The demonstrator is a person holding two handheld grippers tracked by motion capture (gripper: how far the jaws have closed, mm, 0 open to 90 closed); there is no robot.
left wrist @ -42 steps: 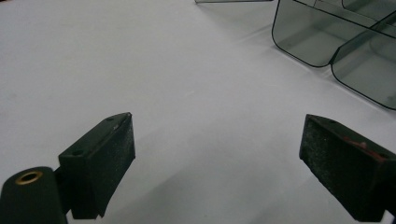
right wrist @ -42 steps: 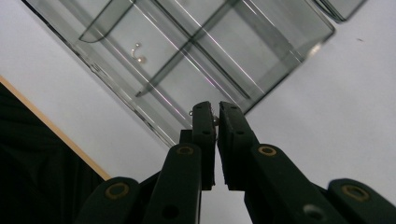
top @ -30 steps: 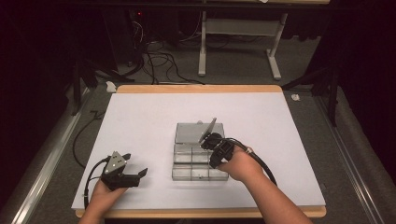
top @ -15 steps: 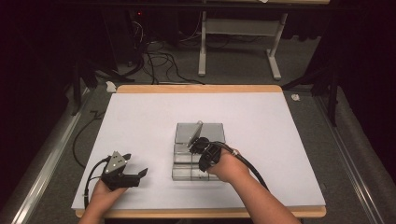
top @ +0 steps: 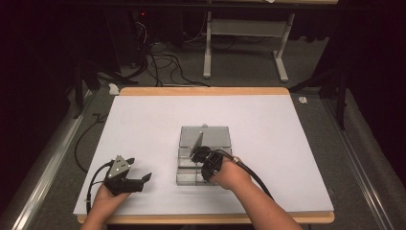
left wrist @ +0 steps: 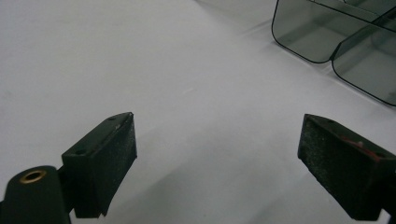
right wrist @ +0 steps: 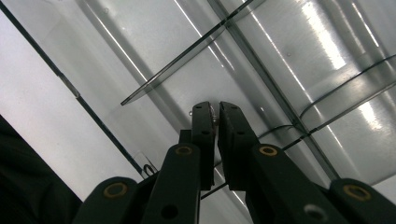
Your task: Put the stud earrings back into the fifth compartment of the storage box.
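A clear plastic compartment box (top: 187,178) lies on the white table top (top: 268,134), right of centre. One thin clear lid (top: 198,141) stands tilted up over the box's middle. My right gripper (top: 195,154) is shut on that lid's lower edge. In the right gripper view the jaws (right wrist: 215,109) pinch the thin clear edge, with the box's dividers (right wrist: 299,60) behind. My left gripper (top: 143,178) rests near the front left of the table, open with nothing between its jaws (left wrist: 217,137). Rounded corners of the box (left wrist: 303,32) show at the upper right of the left gripper view.
A wooden rim (top: 201,91) borders the table's far side. Beyond it are cables (top: 163,62) on the floor and a white stand (top: 244,28). A metal rail (top: 43,167) runs along the left. Bare white surface lies between the left gripper and the box.
My right gripper has moved left over the box with the clear lid in it, and the lid now stands steeper. The left gripper has stayed put and open.
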